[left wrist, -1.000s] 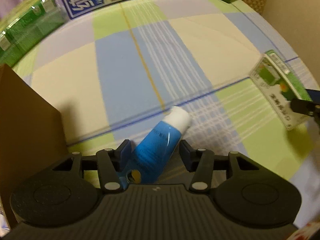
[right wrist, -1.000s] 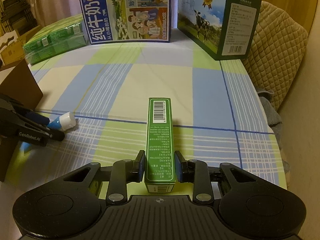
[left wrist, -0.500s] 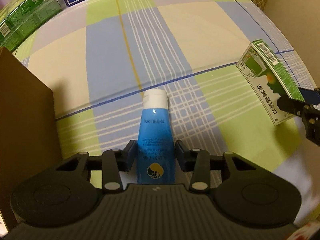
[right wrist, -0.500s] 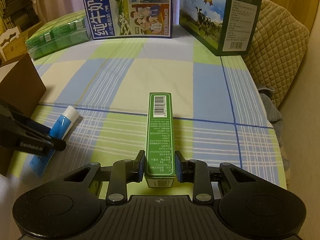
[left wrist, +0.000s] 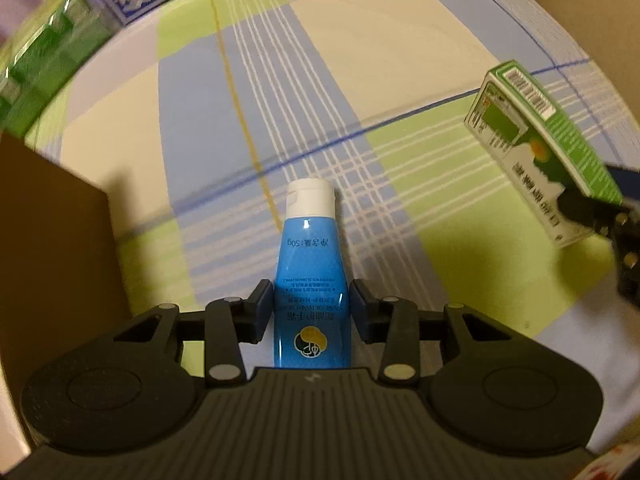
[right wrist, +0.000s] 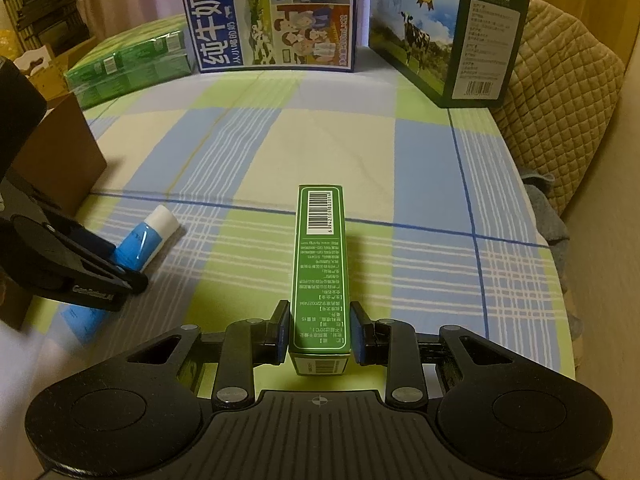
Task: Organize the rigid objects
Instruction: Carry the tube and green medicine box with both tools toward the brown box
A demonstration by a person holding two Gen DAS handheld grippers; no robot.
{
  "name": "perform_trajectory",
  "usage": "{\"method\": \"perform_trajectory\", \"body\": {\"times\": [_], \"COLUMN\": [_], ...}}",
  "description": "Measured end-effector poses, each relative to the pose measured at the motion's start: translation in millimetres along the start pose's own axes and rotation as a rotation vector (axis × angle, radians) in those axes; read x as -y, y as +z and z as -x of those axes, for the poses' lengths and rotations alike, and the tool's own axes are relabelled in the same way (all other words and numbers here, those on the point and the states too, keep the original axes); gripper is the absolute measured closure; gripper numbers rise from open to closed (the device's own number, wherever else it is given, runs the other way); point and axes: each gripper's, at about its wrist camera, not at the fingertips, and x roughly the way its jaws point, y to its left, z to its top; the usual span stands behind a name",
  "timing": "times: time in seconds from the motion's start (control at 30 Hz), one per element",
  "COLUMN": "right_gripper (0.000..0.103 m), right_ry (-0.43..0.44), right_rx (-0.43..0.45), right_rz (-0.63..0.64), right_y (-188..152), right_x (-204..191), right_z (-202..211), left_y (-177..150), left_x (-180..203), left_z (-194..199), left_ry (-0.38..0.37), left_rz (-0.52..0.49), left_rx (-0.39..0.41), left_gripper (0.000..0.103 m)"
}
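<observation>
Left gripper [left wrist: 311, 312] sits bottom centre of the left wrist view, jaws narrowed round a blue tube [left wrist: 311, 280] w/ a white cap [left wrist: 310, 199]. They have just been closing, tube between them; pads look right at the tube's sides, but can't tell if they truly press or leave a hair of gap. Tube runs straight up the frame from between the fingers, cap end farthest from the tool, over the plaid cloth [left wrist: 256, 92]. Brown cardboard box [left wrist: 52, 240] fills the left edge, just beside the left finger.

Right gripper [right wrist: 319, 332] is at bottom centre of the right wrist view, clamped on a long green carton [right wrist: 320, 268]: pads flat against both long sides near its close end, barcode end pointing up-frame, carton lifted off the cloth. In the left wrist view the same carton shows at the right edge, tilted, w/ the right gripper's dark finger under it.

In the right wrist view the tube lies at lower left, angled, cap toward upper right, the left gripper's black finger across its body; well apart from the carton.

Across the top of that view: blue milk case [right wrist: 272, 16], dark-green milk case [right wrist: 448, 32] at upper right, green wrapped packs [right wrist: 128, 64] at upper left.
</observation>
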Motion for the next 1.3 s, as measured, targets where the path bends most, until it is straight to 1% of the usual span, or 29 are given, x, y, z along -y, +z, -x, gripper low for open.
{"method": "perform_trajectory", "body": {"times": [0.2, 0.3, 0.5, 0.63, 0.77, 0.87, 0.97, 1.07, 1.17, 1.23, 1.3], "right_gripper": [0.076, 0.076, 0.076, 0.076, 0.076, 0.076, 0.076, 0.076, 0.070, 0.062, 0.059], "right_ry": [0.027, 0.036, 0.050, 0.060, 0.071, 0.073, 0.076, 0.072, 0.073, 0.074, 0.067], "right_rx": [-0.006, -0.010, -0.025, -0.035, -0.046, -0.055, -0.065, -0.069, -0.072, -0.063, -0.049], "right_rz": [0.022, 0.030, 0.044, 0.046, 0.052, 0.053, 0.052, 0.049, 0.036, 0.028, 0.027], "right_y": [-12, -18, -31, -40, -50, -56, -58, -57, -54, -52, -49], "right_x": [-4, -6, -11, -14, -15, -17, -17, -18, -17, -17, -18], "right_z": [10, 15, 25, 32, 40, 45, 48, 49, 47, 46, 46], "left_y": [-17, -30, -49, -65, -84, -97, -104, -103, -99, -97, -94], "left_x": [8, 9, 13, 13, 14, 13, 12, 11, 12, 14, 15], "left_z": [6, 10, 16, 21, 28, 34, 37, 37, 36, 36, 36], "left_ry": [-0.011, -0.029, -0.040, -0.072, -0.079, -0.097, -0.111, -0.116, -0.107, -0.098, -0.087], "left_rz": [0.055, 0.102, 0.144, 0.196, 0.204, 0.215, 0.226, 0.227, 0.221, 0.208, 0.195], "left_rx": [-0.004, -0.003, 0.003, 0.014, 0.031, 0.037, 0.055, 0.067, 0.074, 0.084, 0.094], "left_gripper": [0.066, 0.066, 0.066, 0.066, 0.067, 0.067, 0.067, 0.067, 0.067, 0.066, 0.068]}}
